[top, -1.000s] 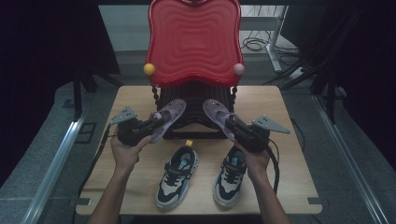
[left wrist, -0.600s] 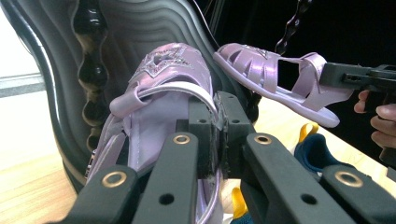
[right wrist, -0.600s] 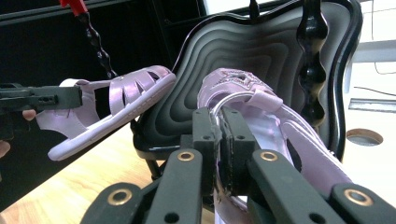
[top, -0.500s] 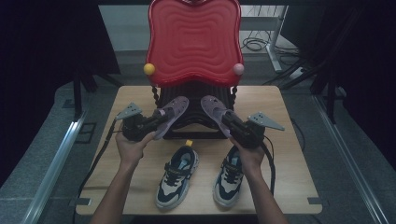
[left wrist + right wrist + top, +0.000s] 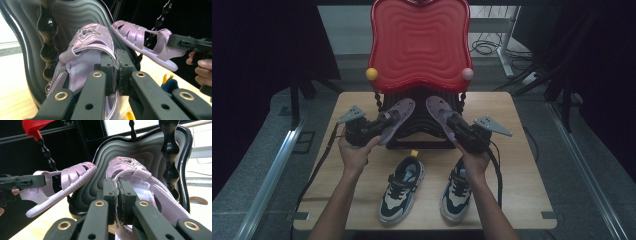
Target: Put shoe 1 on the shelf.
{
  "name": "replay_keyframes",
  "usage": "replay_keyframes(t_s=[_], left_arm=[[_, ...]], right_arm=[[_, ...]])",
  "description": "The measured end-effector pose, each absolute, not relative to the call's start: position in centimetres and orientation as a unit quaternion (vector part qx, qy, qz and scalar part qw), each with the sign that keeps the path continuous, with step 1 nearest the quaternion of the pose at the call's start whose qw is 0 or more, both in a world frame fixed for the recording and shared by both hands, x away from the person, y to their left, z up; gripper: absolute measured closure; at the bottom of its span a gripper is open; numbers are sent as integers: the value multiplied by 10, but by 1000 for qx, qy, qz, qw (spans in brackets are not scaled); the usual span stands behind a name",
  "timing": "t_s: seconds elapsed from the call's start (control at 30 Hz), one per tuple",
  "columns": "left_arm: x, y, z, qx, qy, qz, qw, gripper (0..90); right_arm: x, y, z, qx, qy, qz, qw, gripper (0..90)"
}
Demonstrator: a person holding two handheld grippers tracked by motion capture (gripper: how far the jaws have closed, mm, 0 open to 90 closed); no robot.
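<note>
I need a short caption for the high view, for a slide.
Two hand-held grippers, left gripper and right gripper, each lift a purple sandal toward a black-and-red shoe rack, above two sneakers.

Wooden table (image 5: 522,165) under me. Near its front edge a pair of sneakers (image 5: 402,190), black, white and teal, toes pointing away from me. At the far edge a shoe rack: red wavy upper shelf (image 5: 419,45), black shelf (image 5: 100,182) beneath, beaded black posts (image 5: 170,152), a yellow knob (image 5: 371,74) and a pink knob (image 5: 467,74). Cables (image 5: 484,47) on the floor beyond.

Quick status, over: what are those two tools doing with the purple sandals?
Left tool shut on left sandal. Right tool shut on right sandal. Both raised toward black shelf. Sneakers below, not in the way.
</note>
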State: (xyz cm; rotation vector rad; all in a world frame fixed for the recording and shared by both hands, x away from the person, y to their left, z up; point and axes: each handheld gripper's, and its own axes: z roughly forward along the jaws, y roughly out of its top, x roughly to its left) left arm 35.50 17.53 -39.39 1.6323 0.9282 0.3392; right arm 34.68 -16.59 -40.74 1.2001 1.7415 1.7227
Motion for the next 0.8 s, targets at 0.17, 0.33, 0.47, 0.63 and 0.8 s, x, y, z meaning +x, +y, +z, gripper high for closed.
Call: replay_keyframes(t_s=[0.17, 0.33, 0.47, 0.63, 0.8], left_arm=[[361, 170, -394, 697, 398, 150, 577, 860], [365, 167, -395, 692, 401, 153, 580, 860], [369, 164, -396, 688, 404, 154, 582, 860], [374, 159, -394, 692, 401, 156, 580, 860], [378, 154, -392, 694, 399, 165, 576, 860]], right_arm=[[352, -162, -409, 434, 623, 617, 208, 857], [353, -160, -407, 432, 617, 622, 213, 857], [355, -157, -405, 433, 613, 625, 215, 857], [360, -151, -405, 432, 612, 626, 216, 857], [364, -148, -407, 437, 606, 626, 222, 857]])
